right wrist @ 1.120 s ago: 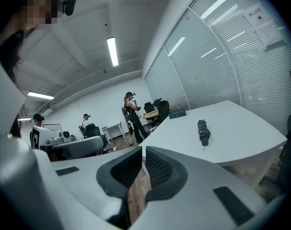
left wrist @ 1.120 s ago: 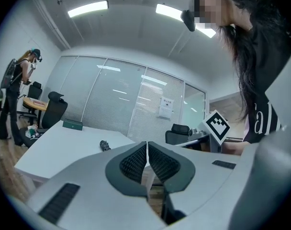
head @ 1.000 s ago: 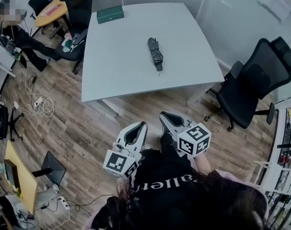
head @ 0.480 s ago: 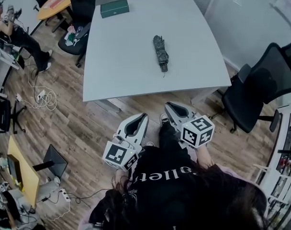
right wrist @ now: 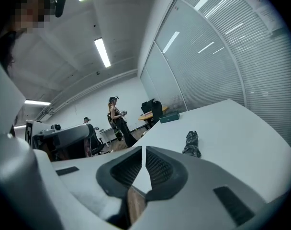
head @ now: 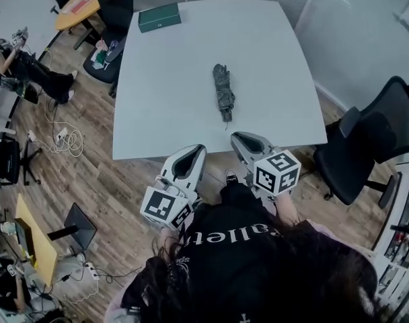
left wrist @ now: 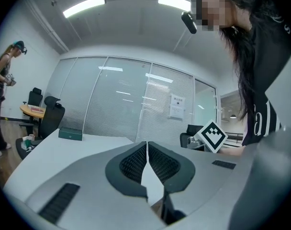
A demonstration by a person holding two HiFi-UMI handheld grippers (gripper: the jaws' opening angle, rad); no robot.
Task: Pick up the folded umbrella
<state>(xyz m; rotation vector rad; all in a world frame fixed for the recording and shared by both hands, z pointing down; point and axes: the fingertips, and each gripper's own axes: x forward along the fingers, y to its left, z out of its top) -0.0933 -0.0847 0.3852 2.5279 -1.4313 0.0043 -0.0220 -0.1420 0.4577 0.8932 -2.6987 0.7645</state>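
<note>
A dark folded umbrella (head: 222,91) lies on the white table (head: 164,79), near its middle, handle end toward me. In the right gripper view the umbrella (right wrist: 191,143) lies ahead and slightly right of the jaws. My left gripper (head: 192,155) hovers at the table's near edge, jaws shut with nothing between them. My right gripper (head: 241,140) is just over the near edge, a short way short of the umbrella's handle, also shut and empty. In the left gripper view the umbrella is hidden behind the jaws (left wrist: 147,147).
A green box (head: 159,17) sits at the table's far left corner. A black office chair (head: 373,140) stands right of the table, more chairs (head: 114,5) at its far left. People (head: 19,62) are further left. Cables (head: 63,140) lie on the wooden floor.
Both grippers have moved forward to the table's near edge, closing on the umbrella. The table now lies nearer in the head view. Jaws stay shut.
</note>
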